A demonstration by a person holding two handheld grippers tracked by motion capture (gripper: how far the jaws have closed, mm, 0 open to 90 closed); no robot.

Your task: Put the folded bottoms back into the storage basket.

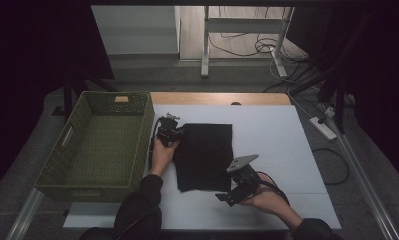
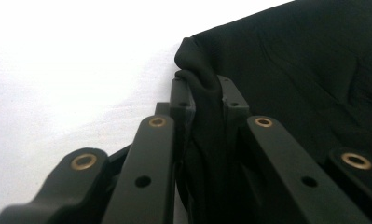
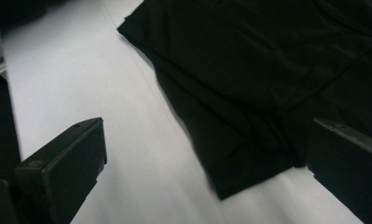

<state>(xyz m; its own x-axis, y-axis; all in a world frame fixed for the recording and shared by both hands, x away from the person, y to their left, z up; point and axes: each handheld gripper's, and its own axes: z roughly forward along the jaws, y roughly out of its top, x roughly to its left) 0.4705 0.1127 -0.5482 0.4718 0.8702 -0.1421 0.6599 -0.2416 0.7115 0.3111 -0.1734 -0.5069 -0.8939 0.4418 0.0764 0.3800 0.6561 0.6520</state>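
The left tool (image 2: 203, 93) is clenched on the black cloth (image 1: 204, 155): in the left gripper view its two jaws stand close together with a bunched fold of the fabric pinched between them, the fold rising just above the jaw tips. In the high view this left tool (image 1: 169, 131) sits at the cloth's far left corner, just beside the right wall of the green woven basket (image 1: 82, 150), with the left hand (image 1: 162, 155) behind it on the table (image 1: 277, 135). The cloth lies folded flat as a dark rectangle near the middle of the white table surface, its left edge close to the basket and its layered near edges visible in the right gripper view. The right tool (image 3: 207, 154) is released: its jaws stand wide apart with bare table and the near corner of the cloth (image 3: 267, 84) between them, and neither pad presses on the fabric. From above, the right tool (image 1: 232, 192) hovers at the cloth's near right corner, held by the right hand (image 1: 269, 197), with the grey three-cornered plate on top. No brand, label or readable writing shows on the cloth, the basket or the tools.
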